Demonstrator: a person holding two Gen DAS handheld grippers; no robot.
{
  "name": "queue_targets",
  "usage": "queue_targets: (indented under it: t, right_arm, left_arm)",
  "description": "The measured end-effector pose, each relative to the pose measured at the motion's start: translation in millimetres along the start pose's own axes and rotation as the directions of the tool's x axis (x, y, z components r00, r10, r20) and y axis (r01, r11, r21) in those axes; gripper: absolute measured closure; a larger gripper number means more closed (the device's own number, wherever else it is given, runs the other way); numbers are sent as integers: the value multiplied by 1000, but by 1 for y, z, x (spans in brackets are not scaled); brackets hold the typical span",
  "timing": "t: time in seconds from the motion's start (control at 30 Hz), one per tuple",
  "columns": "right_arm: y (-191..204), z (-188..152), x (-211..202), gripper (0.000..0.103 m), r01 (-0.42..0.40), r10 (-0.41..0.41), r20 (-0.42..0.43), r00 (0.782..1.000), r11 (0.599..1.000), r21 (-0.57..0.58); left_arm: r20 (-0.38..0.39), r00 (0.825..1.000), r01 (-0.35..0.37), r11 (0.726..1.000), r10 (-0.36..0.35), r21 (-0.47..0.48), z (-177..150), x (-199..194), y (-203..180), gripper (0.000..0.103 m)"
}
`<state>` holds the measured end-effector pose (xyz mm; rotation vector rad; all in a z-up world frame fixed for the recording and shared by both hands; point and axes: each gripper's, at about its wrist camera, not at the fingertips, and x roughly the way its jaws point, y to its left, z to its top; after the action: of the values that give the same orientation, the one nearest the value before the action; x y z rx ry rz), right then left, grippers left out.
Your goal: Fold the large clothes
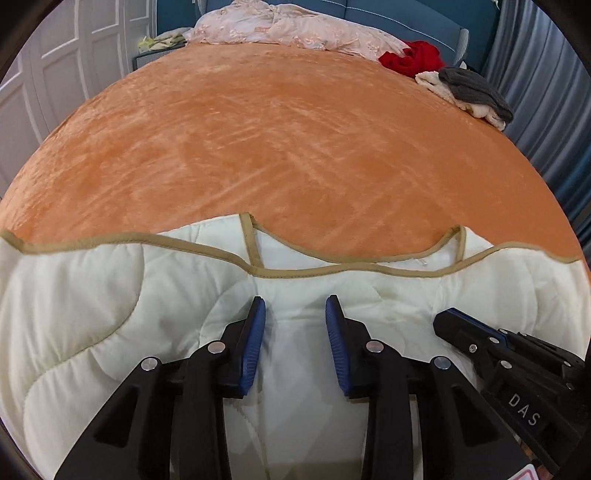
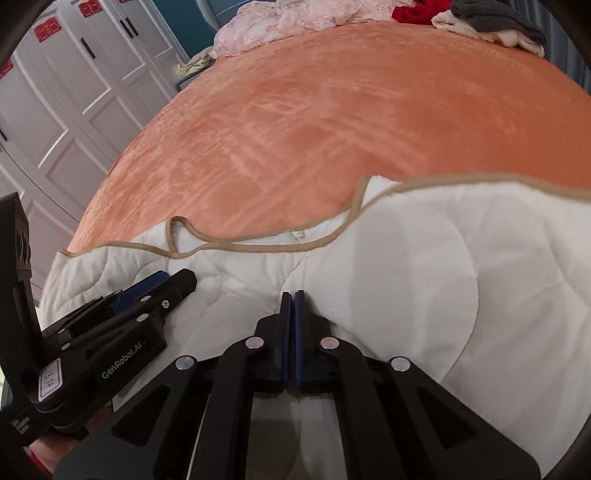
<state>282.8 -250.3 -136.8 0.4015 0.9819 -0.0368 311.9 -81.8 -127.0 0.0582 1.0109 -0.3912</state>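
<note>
A cream quilted garment (image 1: pixel 92 295) with tan piping lies folded at the near edge of the orange bed cover (image 1: pixel 258 129). It also shows in the right wrist view (image 2: pixel 461 277). My left gripper (image 1: pixel 295 306) is open, its blue pads spread just above the garment's middle. My right gripper (image 2: pixel 293 295) has its blue pads pressed together over the garment; whether cloth is pinched between them is hidden. The right gripper (image 1: pixel 443 317) appears beside the left one, and the left gripper (image 2: pixel 177 278) appears at the left of the right wrist view.
A pink lace garment (image 1: pixel 288 26) lies at the bed's far end. A red garment (image 1: pixel 410 55) and a grey one on a cream one (image 1: pixel 472 92) lie at the far right corner. White wardrobe doors (image 2: pixel 55 92) stand left, blue curtains (image 1: pixel 546 92) right.
</note>
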Motion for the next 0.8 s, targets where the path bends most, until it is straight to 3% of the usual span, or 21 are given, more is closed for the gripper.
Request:
queue_targets:
  t: [0.4,0.53,0.6,0.7,0.8]
  right_arm:
    - [2,-2,4,103,25,-24,73,997,1000,-4]
    - [0,-8,-41,99,109,-119,231,966,992,58]
    - [1,-16,-71,98,69,-85,285,955,995,66]
    - [10,-36,-92,98,18,-19,247,969,1000,6]
    - [21,-55,-91,98,1,13,192,981,997,-75]
  left_arm:
    - [46,998,-37,999,36,19,-5,6,-4,70]
    - [49,998,-51,999,51,-4,-4,-9,-3,68]
    - [84,996,-35,997,40,-64,-9,-34,4,69]
    - [141,990,49,992,-32,-120,-33,-80,10,69]
    - [155,987,43,996,-30,-83,-57,-96,1,69]
